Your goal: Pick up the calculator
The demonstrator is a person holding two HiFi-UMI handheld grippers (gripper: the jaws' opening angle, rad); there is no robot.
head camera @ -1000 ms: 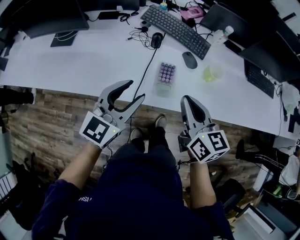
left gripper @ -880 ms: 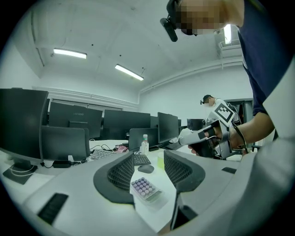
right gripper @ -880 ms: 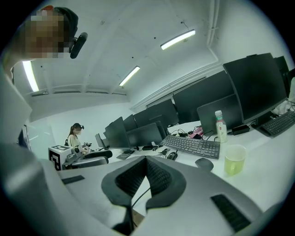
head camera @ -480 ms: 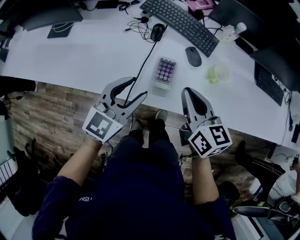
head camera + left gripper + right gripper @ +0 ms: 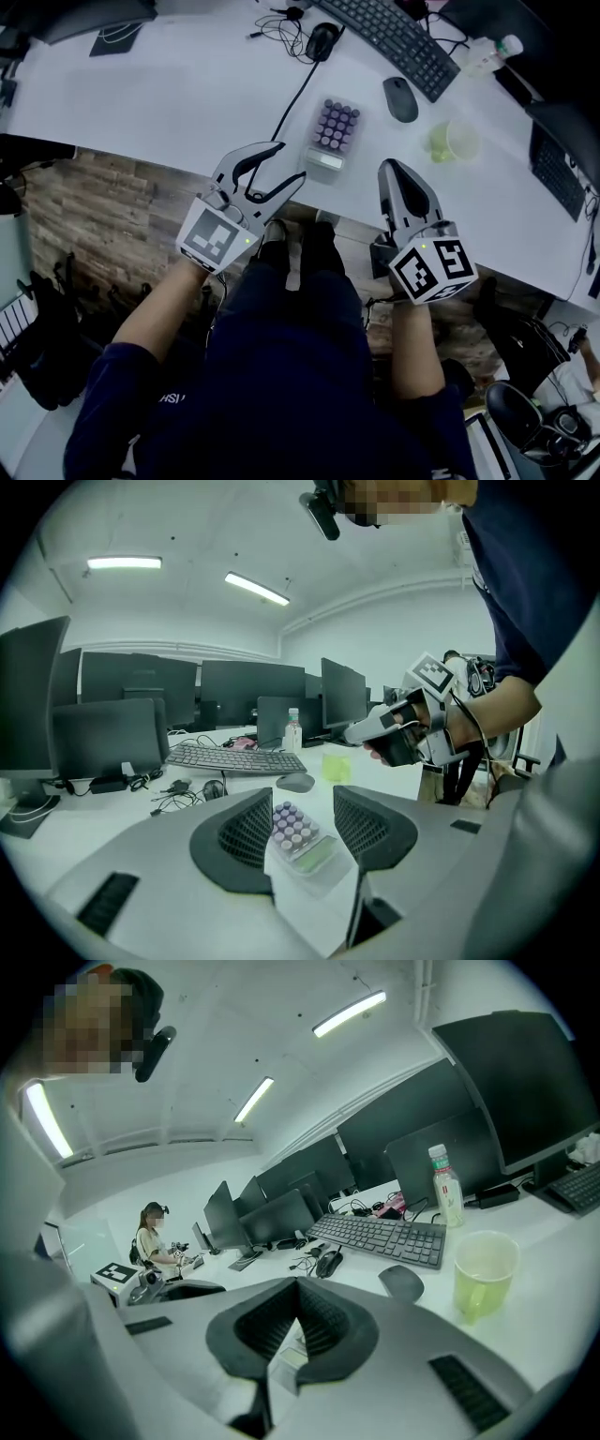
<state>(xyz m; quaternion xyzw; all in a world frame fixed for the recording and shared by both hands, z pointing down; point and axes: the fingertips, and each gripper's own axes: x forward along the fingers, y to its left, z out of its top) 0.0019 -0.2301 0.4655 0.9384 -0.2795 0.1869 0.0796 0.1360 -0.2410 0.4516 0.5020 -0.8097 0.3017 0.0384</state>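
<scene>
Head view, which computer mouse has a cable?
The black mouse beside the black keyboard's left end; the dark grey mouse near the green cup shows no cable.

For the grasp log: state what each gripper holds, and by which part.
Nothing is held. The left gripper's jaws stand apart short of the calculator, which lies on the desk; the right gripper's jaws are together on nothing.
</scene>
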